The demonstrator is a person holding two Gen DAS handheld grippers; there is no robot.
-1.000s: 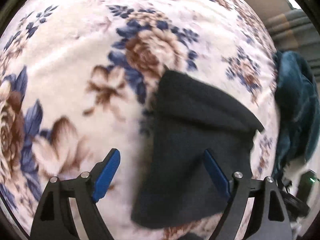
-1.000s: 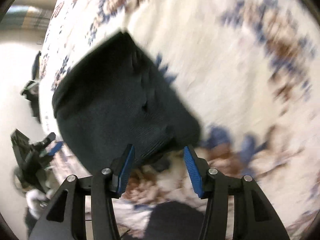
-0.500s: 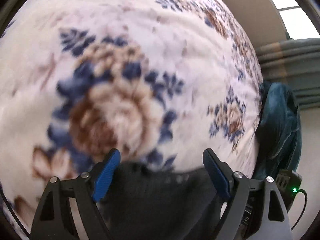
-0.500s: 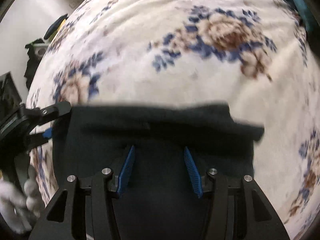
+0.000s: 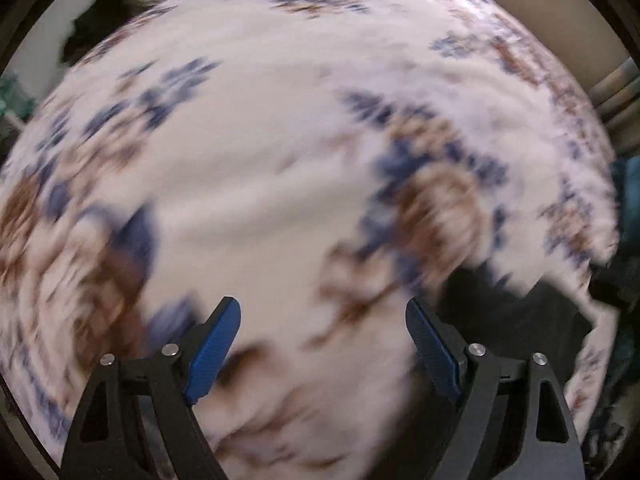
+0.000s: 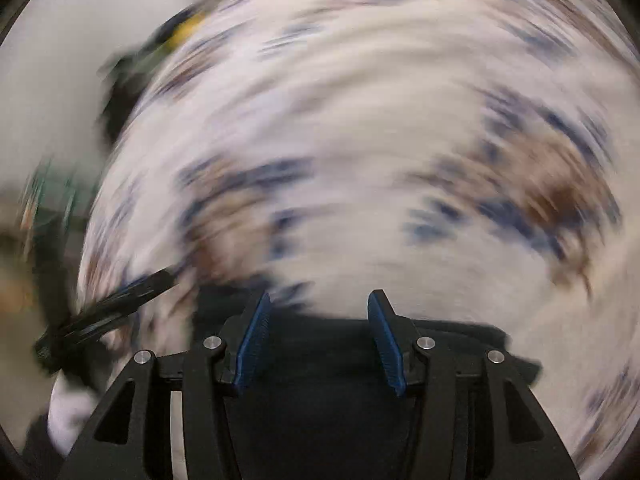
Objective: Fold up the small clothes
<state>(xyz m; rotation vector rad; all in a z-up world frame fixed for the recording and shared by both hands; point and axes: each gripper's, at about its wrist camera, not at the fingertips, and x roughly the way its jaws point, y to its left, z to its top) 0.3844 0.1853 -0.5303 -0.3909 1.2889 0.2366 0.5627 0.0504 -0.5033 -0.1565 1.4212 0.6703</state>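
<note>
A dark folded garment (image 5: 520, 320) lies on the floral blanket (image 5: 280, 160), off to the lower right of my left gripper (image 5: 320, 306). That gripper is open wide over bare blanket, with nothing between its blue pads. In the right wrist view, which is badly blurred, the same dark garment (image 6: 320, 360) fills the bottom of the picture under my right gripper (image 6: 320, 296). Its jaws stand about half apart above the garment's far edge and press on nothing. The left gripper (image 6: 112, 304) shows as a dark streak at the left of that view.
A teal cloth (image 5: 628, 200) hangs off the blanket's right edge. Dark items and something yellow (image 6: 184, 32) sit past the far left corner of the bed. The blanket's left edge drops to a pale floor (image 6: 48, 100).
The left gripper has swung left off the garment, which went from between its fingers to the lower right. The right gripper rolled and moved, and the garment slid to the bottom of its view.
</note>
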